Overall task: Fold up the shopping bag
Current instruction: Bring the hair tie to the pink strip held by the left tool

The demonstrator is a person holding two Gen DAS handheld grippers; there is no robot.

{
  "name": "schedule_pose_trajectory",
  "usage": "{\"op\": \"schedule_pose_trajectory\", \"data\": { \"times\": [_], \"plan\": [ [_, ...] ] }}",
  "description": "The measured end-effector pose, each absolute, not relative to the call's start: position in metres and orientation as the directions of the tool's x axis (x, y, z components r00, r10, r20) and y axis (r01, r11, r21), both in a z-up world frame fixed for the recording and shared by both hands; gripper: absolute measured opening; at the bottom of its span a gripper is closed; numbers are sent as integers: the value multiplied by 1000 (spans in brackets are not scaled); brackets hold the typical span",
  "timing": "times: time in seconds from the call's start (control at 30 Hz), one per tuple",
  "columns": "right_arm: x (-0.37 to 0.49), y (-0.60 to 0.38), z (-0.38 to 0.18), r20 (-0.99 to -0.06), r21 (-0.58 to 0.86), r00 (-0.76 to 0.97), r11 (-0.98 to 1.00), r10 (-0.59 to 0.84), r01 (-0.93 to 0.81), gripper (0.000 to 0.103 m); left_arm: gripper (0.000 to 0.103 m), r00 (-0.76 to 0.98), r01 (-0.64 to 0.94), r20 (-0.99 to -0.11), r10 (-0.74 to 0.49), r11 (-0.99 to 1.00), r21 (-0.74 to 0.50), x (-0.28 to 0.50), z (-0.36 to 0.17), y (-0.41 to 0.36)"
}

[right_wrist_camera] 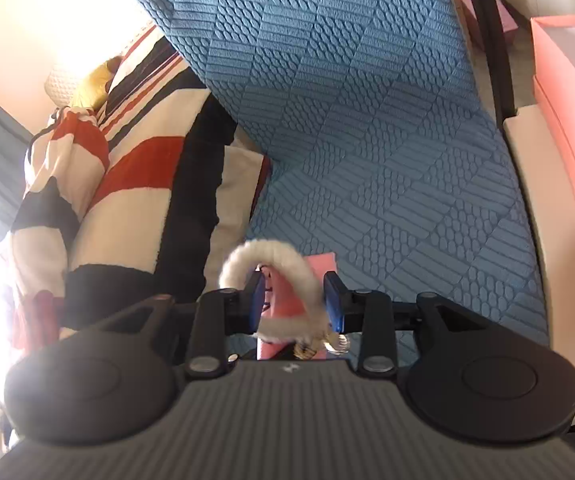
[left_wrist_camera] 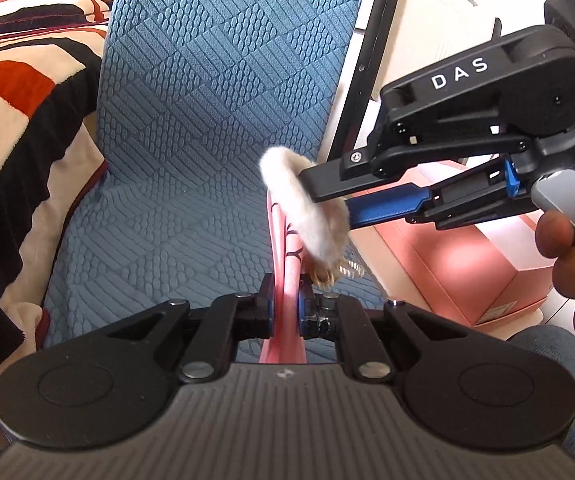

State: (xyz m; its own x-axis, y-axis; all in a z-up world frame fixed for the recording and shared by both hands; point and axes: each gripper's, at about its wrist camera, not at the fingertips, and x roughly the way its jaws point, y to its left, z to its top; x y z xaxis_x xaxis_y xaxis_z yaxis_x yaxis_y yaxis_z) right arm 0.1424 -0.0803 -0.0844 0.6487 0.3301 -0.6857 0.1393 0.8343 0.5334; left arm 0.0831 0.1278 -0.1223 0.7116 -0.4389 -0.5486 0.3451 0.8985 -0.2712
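The shopping bag [left_wrist_camera: 283, 248] is a narrow pink folded bundle standing on edge, and my left gripper [left_wrist_camera: 286, 300] is shut on its near end. A white fluffy ring [left_wrist_camera: 307, 208] with a small gold and clear charm [left_wrist_camera: 327, 274] sits at the bundle's top. My right gripper [left_wrist_camera: 327, 200] comes in from the right with both fingers reaching into the ring. In the right wrist view its jaws [right_wrist_camera: 295, 296] stand apart with the ring [right_wrist_camera: 271, 250] looped around them and the pink bag [right_wrist_camera: 283, 300] between them, untouched by the pads.
Everything hangs over a blue quilted sofa cover [left_wrist_camera: 191, 120]. A red, black and cream striped blanket [left_wrist_camera: 15, 120] lies at the left. A pink box [left_wrist_camera: 467, 264] and a black frame leg [left_wrist_camera: 371, 40] stand to the right. A hand [left_wrist_camera: 567, 260] holds the right gripper's handle.
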Motion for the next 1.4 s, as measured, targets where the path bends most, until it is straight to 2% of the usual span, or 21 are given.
{"op": "schedule_pose_trajectory", "data": {
  "times": [0.4, 0.63, 0.97, 1.07, 1.23, 1.4],
  "plan": [
    [145, -74, -75, -683, 475, 673, 872, 284, 115, 34, 12, 710, 381, -561, -426, 902, -202, 79, -124, 119],
    [150, -74, -74, -726, 451, 630, 882, 274, 136, 10, 12, 715, 400, -570, -404, 906, -139, 72, -126, 113],
    [159, -96, -82, -740, 569, 576, 779, 347, 262, 15, 12, 731, 465, -575, -366, 885, 27, 61, -129, 94],
    [163, -98, -84, -757, 565, 551, 774, 350, 286, 20, 12, 738, 478, -577, -350, 875, 81, 58, -131, 89],
    [170, -99, -90, -806, 529, 477, 789, 351, 312, 21, 11, 758, 486, -572, -314, 856, 174, 51, -133, 81],
    [161, -110, -95, -766, 601, 511, 714, 389, 359, 20, 11, 756, 481, -577, -310, 861, 168, 49, -133, 83]
  ]
}}
